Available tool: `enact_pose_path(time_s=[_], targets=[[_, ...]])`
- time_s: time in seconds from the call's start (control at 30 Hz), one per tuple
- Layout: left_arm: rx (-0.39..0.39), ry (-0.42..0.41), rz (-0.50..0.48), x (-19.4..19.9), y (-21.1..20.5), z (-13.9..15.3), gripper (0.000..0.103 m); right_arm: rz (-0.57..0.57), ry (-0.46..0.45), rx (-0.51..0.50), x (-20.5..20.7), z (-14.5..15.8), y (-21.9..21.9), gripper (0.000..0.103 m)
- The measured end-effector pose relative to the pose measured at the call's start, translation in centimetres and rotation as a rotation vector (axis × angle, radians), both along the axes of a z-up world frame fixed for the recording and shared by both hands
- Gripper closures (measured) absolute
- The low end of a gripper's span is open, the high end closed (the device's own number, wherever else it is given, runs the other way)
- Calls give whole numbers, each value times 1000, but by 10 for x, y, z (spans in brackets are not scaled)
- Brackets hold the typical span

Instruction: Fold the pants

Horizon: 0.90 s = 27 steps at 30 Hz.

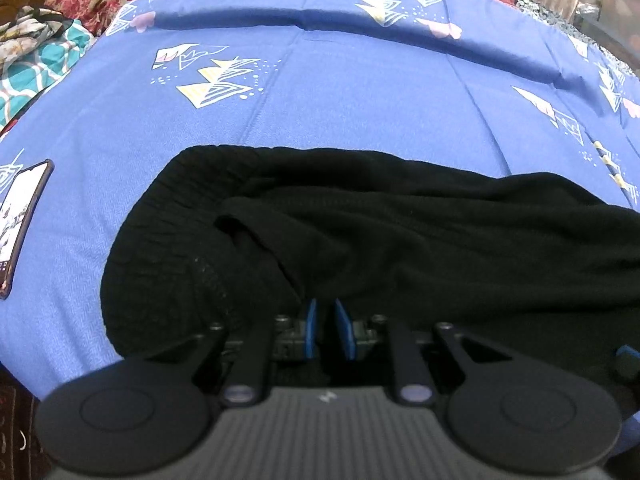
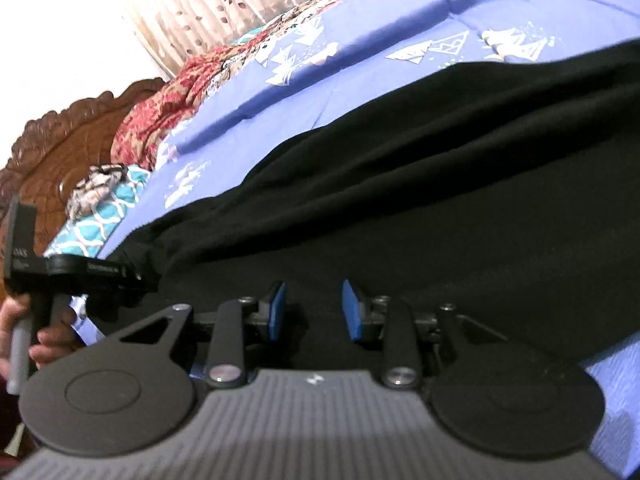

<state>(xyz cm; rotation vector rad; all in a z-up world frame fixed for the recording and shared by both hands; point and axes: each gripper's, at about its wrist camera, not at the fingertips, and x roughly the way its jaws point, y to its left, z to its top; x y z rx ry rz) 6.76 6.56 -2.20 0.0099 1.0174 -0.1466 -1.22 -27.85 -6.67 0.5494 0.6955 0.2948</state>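
Black pants lie crumpled across a blue patterned bedsheet, with the gathered waistband to the left. My left gripper sits at their near edge, its blue pads a narrow gap apart with dark cloth between them. The right wrist view shows this left gripper in a person's hand, with the pants' edge drawn up into its jaws. My right gripper hovers low over the pants, its blue pads well apart. Their inner faces are bare.
A phone lies on the sheet at the left. A teal patterned cloth and a red floral cover lie by the carved wooden headboard. A leaf-print curtain hangs behind the bed.
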Motion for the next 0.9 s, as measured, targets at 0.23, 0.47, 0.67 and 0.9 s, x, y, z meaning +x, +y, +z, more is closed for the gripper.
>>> enact_pose_path(time_s=[0.23,0.47,0.67,0.9], targets=[[14,2,-4,1,-2,-1,88,-1,-9,-29,-6,7,2,69],[11,-1,-4,1,-1,-3,88,-79,-18,-83,-11,14,10,69],[-26,-7,3,-5,5,4,88,-137,-12,-89,-7,31,5,66],[-204,-202,16,-66,55,44,47,150,-170,-146,40,87,60,47]])
